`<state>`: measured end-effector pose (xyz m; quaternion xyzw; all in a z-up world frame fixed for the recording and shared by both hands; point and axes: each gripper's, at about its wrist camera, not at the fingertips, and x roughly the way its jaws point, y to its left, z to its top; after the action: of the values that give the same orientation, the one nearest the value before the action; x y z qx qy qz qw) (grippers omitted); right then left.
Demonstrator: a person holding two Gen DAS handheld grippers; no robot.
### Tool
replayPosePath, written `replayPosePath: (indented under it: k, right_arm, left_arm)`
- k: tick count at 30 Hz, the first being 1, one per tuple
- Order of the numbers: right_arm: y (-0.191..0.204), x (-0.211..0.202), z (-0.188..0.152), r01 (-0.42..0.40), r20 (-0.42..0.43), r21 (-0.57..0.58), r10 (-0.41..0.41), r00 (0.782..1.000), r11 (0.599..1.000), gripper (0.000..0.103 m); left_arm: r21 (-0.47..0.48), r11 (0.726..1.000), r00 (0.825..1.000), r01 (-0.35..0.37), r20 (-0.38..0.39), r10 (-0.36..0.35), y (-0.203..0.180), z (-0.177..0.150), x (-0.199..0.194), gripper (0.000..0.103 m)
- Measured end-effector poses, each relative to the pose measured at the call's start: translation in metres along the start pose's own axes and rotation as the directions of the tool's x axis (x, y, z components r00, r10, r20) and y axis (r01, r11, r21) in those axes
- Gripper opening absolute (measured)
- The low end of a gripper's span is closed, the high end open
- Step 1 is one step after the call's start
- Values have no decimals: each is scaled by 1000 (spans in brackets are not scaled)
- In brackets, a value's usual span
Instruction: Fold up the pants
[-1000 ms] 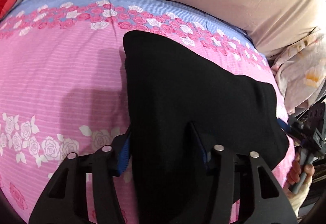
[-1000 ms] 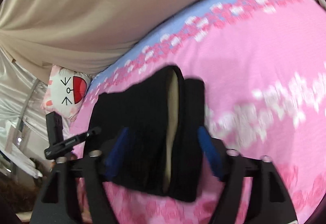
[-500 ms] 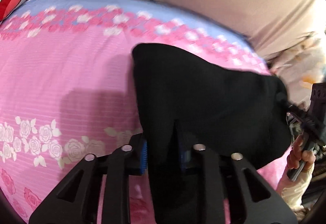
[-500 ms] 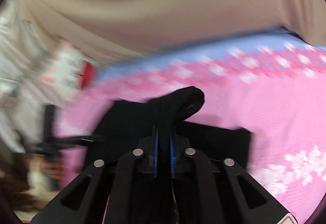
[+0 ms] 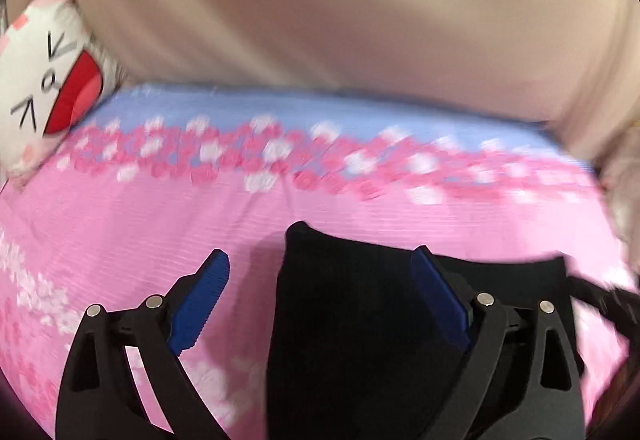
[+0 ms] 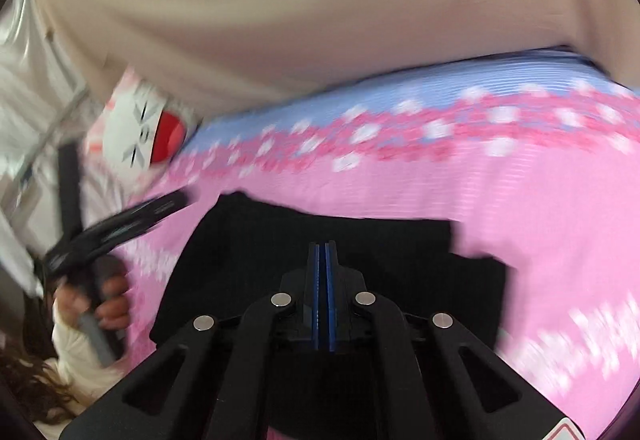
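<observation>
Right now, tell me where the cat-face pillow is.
The cat-face pillow sits at the far left edge of the pink floral bedsheet, against the beige curtain; the right wrist view shows it upper left too.

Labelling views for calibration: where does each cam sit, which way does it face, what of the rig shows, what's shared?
Left wrist: on the left gripper, facing across the black pants and pink floral bedsheet toward a beige curtain; open blue-padded fingers show.
Right wrist: on the right gripper, same direction; shut fingers show, plus the person's left hand.
Shared: pants, bedsheet, curtain, cat-face pillow.
</observation>
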<state>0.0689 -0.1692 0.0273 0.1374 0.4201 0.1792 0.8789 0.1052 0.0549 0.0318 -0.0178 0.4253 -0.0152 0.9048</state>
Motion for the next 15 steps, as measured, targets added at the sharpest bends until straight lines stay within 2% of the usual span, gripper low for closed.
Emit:
replayPosePath:
  k: [1, 3, 5, 6, 8, 10, 12, 14, 15]
  right_arm:
    - [-3, 20, 4, 45, -36, -19, -46, 998, 999, 0]
    - [-28, 53, 9, 121, -96, 0, -120, 988, 993, 0]
    - [-48, 55, 13, 58, -94, 114, -48, 994, 992, 0]
    - [-45, 48, 13, 67, -83, 115, -58, 995, 991, 0]
    - [-26, 23, 11, 59, -11, 58, -59, 998, 997, 2]
    - [-22, 19, 4, 47, -9, 46, -46, 999, 998, 1]
    - [-39, 35, -9, 152, -70, 46, -149, 986, 987, 0]
    - [-53, 18, -19, 70, -39, 156, -65, 997, 985, 0]
    - [-50, -1, -23, 91, -6, 152, -91, 996, 984, 1]
  left_arm:
    - [-9, 999, 997, -53, -56, 53, -1, 4, 28, 84]
    - [-15, 994, 987, -109, -120, 106, 3, 4, 64, 82]
    - [-44, 990, 980, -136, -151, 128, 11, 8, 78, 82]
    - [-47, 989, 980, -142, -144, 134, 14, 9, 77, 82]
    - [-33, 979, 971, -203, -134, 197, 18, 10, 82, 83]
    - [-46, 983, 972, -179, -162, 169, 23, 9, 89, 83]
    - [-51, 984, 973, -170, -169, 159, 25, 11, 89, 83]
    - [-43, 989, 981, -144, -138, 137, 25, 10, 72, 82]
    - [-43, 992, 986, -123, -115, 117, 25, 9, 59, 82]
